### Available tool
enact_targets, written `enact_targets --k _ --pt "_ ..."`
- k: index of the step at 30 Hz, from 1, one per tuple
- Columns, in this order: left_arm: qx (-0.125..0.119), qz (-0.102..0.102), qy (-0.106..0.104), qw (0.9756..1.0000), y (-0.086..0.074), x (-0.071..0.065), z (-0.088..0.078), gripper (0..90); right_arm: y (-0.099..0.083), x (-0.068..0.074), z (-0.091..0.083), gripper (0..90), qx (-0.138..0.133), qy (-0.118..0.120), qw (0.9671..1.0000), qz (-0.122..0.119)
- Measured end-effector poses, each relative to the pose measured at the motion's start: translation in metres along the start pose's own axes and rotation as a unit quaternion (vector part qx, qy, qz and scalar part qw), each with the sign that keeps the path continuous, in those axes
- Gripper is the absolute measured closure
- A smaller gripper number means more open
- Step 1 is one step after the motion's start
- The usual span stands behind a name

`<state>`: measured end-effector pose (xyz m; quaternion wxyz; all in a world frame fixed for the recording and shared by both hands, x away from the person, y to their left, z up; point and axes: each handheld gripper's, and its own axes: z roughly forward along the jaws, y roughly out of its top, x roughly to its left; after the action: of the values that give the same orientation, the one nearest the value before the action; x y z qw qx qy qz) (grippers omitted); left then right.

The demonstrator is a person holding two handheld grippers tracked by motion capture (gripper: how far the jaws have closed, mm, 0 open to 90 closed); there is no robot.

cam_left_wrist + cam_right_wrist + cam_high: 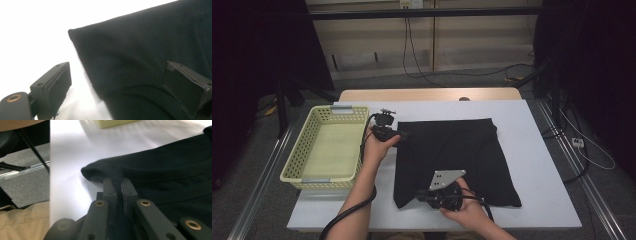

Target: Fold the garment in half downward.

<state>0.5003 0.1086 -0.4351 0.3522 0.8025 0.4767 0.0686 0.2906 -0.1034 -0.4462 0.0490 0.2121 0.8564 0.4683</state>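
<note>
Nearest the person, the right gripper [424, 196] pinches the near-left corner of the black cloth [452, 155], jaws clamped tight on a thin fold. Farther up, the left gripper [403, 136] stands wide over the cloth's far-left edge, gripping nothing. Risk: the thin pinch may slip if pulled before the left closes. The basket [297, 155] sits beyond, left.

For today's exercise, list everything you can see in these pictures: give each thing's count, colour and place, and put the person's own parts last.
Cloth: one, black, folded flat mid-table.
Basket: one, pale yellow, at the table's left edge.
Table: one, white top.
Cables: several, black, on the floor beyond the table.
Left gripper: one, black, jaws open around the cloth's far left corner.
Right gripper: one, black, jaws shut on the cloth's near left edge.
Left hand: one, holding the left gripper.
Right hand: one, holding the right gripper.
</note>
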Motion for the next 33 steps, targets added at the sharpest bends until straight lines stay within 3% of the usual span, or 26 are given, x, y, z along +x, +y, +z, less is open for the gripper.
enact_targets --k 9,11,13,18,20,22,23,24,26,27,28,30,32,33 --pt "0.002 0.002 0.018 0.9998 0.006 0.009 0.013 14.8 -0.002 0.008 -0.01 85.4 0.001 0.031 0.9995 -0.009" --pt "0.002 0.0 0.019 0.9998 0.006 0.011 0.016 20.3 -0.004 0.009 -0.013 85.4 -0.002 0.038 0.9992 -0.01" --pt "0.004 0.01 0.039 0.9992 0.008 0.013 0.021 21.3 -0.004 0.009 -0.014 85.4 -0.003 0.047 0.9988 -0.014" --pt "0.007 0.015 0.039 0.9991 0.008 0.015 0.026 24.6 -0.004 0.009 -0.016 85.3 -0.007 0.056 0.9983 -0.013" --pt "0.011 0.025 0.049 0.9984 0.008 0.014 0.026 27.4 -0.005 0.008 -0.016 85.3 -0.007 0.056 0.9983 -0.013" --pt "0.013 0.03 0.052 0.9981 0.008 0.012 0.025 35.8 -0.005 0.008 -0.016 85.3 -0.006 0.056 0.9983 -0.015" --pt "0.016 0.023 0.044 0.9987 0.008 0.011 0.024 35.8 -0.005 0.008 -0.016 85.3 -0.006 0.056 0.9983 -0.015" --pt "0.023 0.014 0.022 0.9994 0.008 0.009 0.021 54.2 -0.005 0.008 -0.015 85.3 -0.006 0.053 0.9984 -0.016" --pt "0.026 0.012 0.023 0.9993 0.008 0.008 0.021 57.1 -0.004 0.009 -0.015 85.3 -0.006 0.053 0.9985 -0.015" --pt "0.031 0.013 0.031 0.999 0.008 0.006 0.021 67.0 -0.004 0.009 -0.014 85.3 -0.005 0.053 0.9985 -0.017" --pt "0.033 0.008 0.03 0.999 0.008 0.006 0.021 70.6 -0.004 0.009 -0.013 85.3 -0.005 0.053 0.9984 -0.016" --pt "0.041 -0.009 0.019 0.9989 0.01 0.007 0.021 83.0 -0.004 0.009 -0.012 85.3 -0.003 0.052 0.9985 -0.016" --pt "0.044 -0.015 0.018 0.9988 0.01 0.006 0.02 84.9 -0.003 0.008 -0.011 85.3 -0.004 0.051 0.9986 -0.016" --pt "0.048 -0.02 0.028 0.9983 0.013 0.005 0.017 85.5 -0.003 0.008 -0.01 85.3 -0.005 0.051 0.9986 -0.014"
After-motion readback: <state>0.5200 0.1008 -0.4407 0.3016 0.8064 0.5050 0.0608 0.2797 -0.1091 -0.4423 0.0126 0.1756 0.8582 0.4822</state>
